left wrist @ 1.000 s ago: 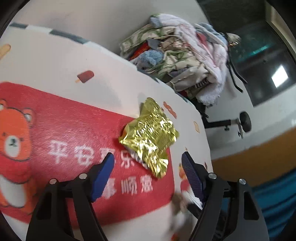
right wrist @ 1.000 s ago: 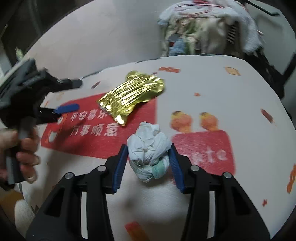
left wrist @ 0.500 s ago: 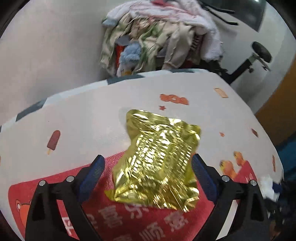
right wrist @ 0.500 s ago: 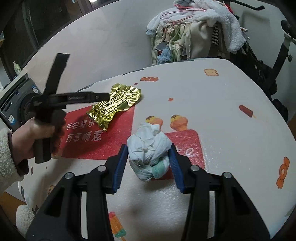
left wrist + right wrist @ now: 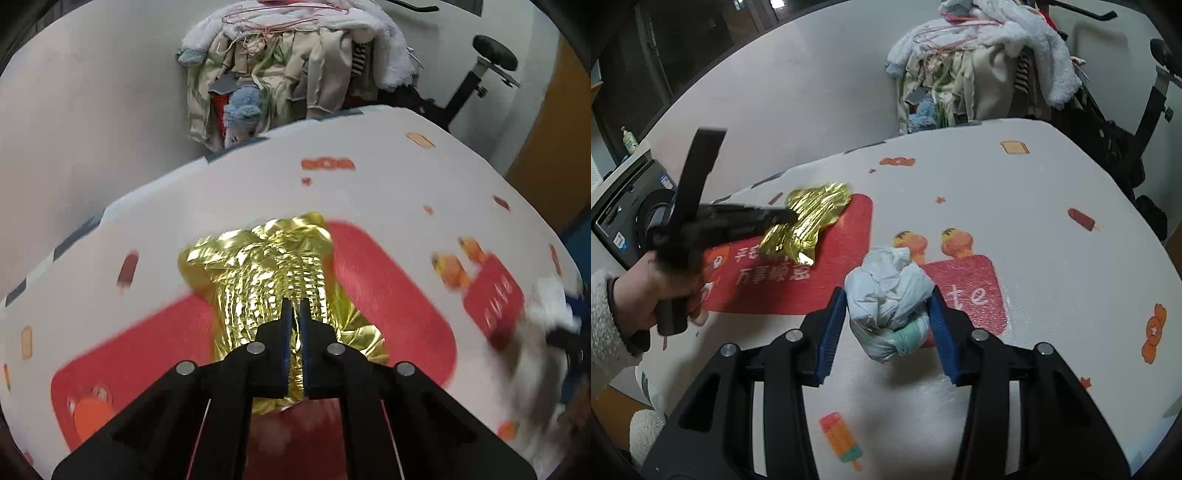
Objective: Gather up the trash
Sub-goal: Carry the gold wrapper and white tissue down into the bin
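Observation:
A crumpled gold foil wrapper (image 5: 266, 273) lies over the red patch of the table cover (image 5: 388, 192). My left gripper (image 5: 294, 306) is shut on the wrapper's near part, its blue pads almost touching. The right wrist view shows the same wrapper (image 5: 812, 214) pinched by the left gripper (image 5: 786, 218), which a hand holds. My right gripper (image 5: 888, 306) is shut on a white crumpled tissue ball (image 5: 890, 291) with a pale green part, held just above the table (image 5: 1052, 280).
A pile of clothes (image 5: 295, 74) hangs on a rack behind the table's far edge; it also shows in the right wrist view (image 5: 979, 62). An exercise bike (image 5: 1145, 122) stands at the right. An appliance (image 5: 624, 206) stands left of the table.
My left gripper turned over the gold wrapper, came down and closed on it. My right gripper kept hold of the tissue ball and drew back a little.

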Tool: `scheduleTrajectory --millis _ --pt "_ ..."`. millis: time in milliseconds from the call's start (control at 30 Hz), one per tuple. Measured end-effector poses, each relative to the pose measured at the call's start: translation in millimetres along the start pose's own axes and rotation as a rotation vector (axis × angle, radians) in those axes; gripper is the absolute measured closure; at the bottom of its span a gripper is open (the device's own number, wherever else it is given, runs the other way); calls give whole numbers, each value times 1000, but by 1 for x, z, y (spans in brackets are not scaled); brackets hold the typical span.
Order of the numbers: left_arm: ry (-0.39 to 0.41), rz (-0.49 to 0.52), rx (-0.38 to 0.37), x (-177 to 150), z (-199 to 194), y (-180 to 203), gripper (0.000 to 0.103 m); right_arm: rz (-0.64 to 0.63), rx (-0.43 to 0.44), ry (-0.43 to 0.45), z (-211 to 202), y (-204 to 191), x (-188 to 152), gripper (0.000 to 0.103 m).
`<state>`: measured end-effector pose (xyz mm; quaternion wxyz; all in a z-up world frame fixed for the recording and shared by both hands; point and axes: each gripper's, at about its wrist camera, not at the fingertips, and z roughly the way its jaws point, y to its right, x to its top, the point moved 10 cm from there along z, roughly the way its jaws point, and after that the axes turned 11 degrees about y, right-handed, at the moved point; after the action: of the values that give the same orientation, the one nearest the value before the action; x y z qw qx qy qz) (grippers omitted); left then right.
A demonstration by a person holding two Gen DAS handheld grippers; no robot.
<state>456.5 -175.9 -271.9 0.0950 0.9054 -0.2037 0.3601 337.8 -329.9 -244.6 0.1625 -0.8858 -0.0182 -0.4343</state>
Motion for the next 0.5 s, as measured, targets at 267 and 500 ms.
scheduleTrajectory --millis 267,500 --pt "4 -48 -74 -63 -75 7 99 -16 51 20 -31 -42 -4 56" --pt "27 -99 -115 -123 -152 23 100 -44 95 8 -57 -81 -26 56"
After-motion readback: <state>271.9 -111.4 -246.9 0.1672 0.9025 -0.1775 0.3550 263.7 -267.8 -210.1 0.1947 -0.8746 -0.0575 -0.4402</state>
